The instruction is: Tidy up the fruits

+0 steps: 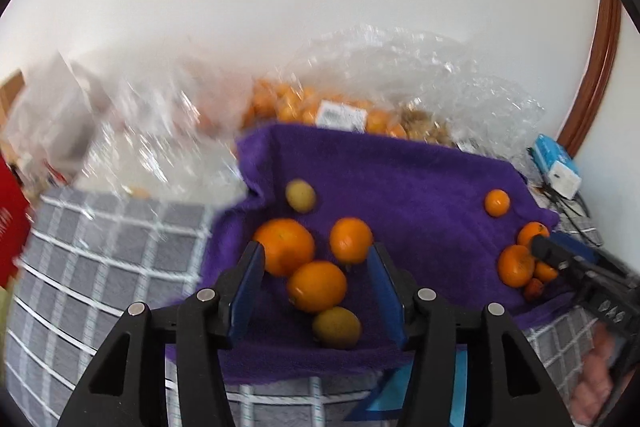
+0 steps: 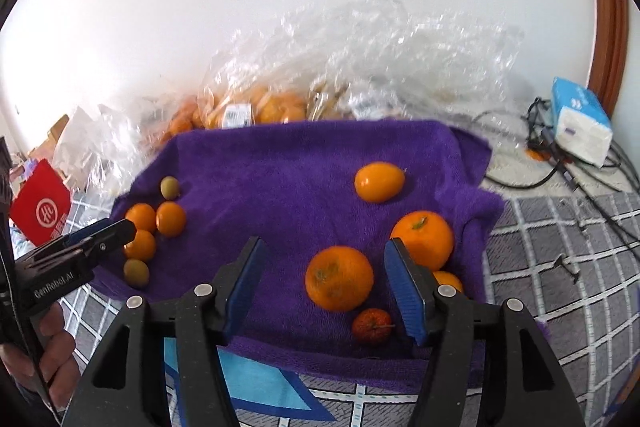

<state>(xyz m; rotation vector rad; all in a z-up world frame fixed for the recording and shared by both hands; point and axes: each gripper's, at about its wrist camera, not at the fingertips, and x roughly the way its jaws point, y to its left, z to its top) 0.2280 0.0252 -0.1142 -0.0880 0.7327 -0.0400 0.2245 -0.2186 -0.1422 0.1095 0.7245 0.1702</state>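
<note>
A purple towel (image 1: 400,179) (image 2: 304,167) lies on a grey checked cloth and carries loose fruit. My left gripper (image 1: 316,255) is open and empty above three oranges (image 1: 316,285) and two small green fruits (image 1: 336,327) on the towel's left side. My right gripper (image 2: 324,247) is open and empty above a large orange (image 2: 339,277), with another orange (image 2: 424,237) by its right finger and a small reddish fruit (image 2: 372,325) below. An oval orange fruit (image 2: 379,181) lies alone further back. Each gripper shows at the edge of the other's view.
Clear plastic bags of oranges (image 1: 304,107) (image 2: 256,107) stand behind the towel against the white wall. A tissue pack (image 2: 580,119) and black cables (image 2: 560,167) lie at the right. A red bag (image 2: 40,205) is at the left.
</note>
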